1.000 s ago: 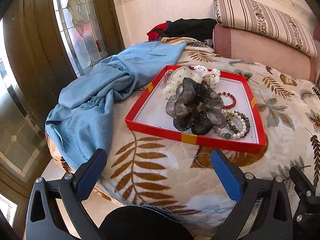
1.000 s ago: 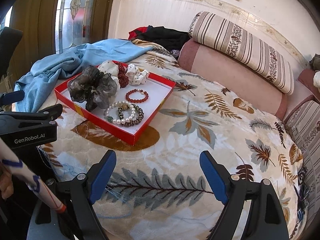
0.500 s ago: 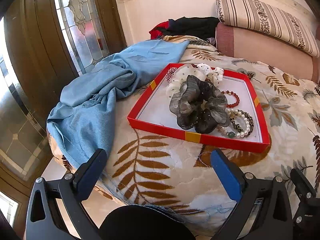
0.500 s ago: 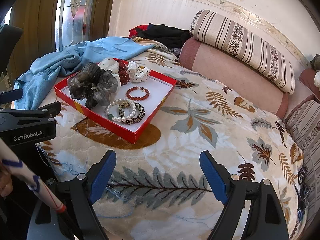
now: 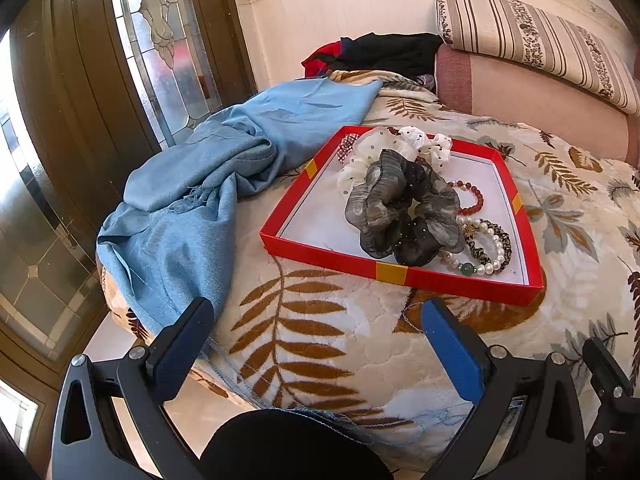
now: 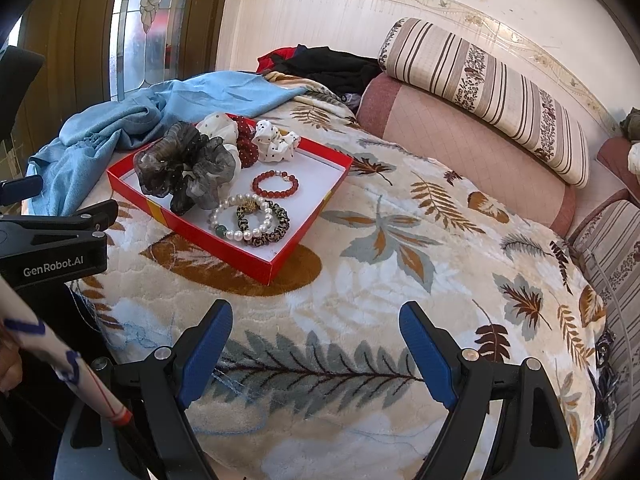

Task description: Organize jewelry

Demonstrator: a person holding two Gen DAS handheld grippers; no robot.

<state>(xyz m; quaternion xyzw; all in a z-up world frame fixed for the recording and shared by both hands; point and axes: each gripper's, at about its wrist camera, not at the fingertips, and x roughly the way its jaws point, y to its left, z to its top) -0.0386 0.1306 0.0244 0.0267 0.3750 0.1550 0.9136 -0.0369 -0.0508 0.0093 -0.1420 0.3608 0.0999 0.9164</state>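
At the left of the left wrist view a blue cloth (image 5: 192, 200) spills off the edge of the leaf-patterned blanket (image 5: 320, 340); right of centre sits the red tray (image 5: 320, 254), and in it, going left to right, lie a white dotted scrunchie (image 5: 360, 160), a grey gauzy scrunchie (image 5: 400, 216) heaped on top, then a red bead bracelet (image 5: 474, 196), a pearl bracelet (image 5: 476, 268) and a leopard-print band (image 5: 496, 240) that overlaps it. The left gripper (image 5: 320, 336) hangs low in the frame, short of the tray, its blue pads wide apart and holding nothing. In the right wrist view the same tray (image 6: 248, 262) stands in the upper left, and the right gripper (image 6: 316, 344) hovers over bare blanket at lower centre, jaws likewise spread and empty. All the jewelry lies inside the tray, but piled and overlapping, so this could be a heap waiting to be sorted or pieces already gathered in; the pictures do not settle which. Any pick here would call for a fine pinch on a thin, loose ring of beads without dragging its neighbour. The grey scrunchie hides part of the white one and a dark red piece behind it; a small checked item at the tray's far corner is too small to name
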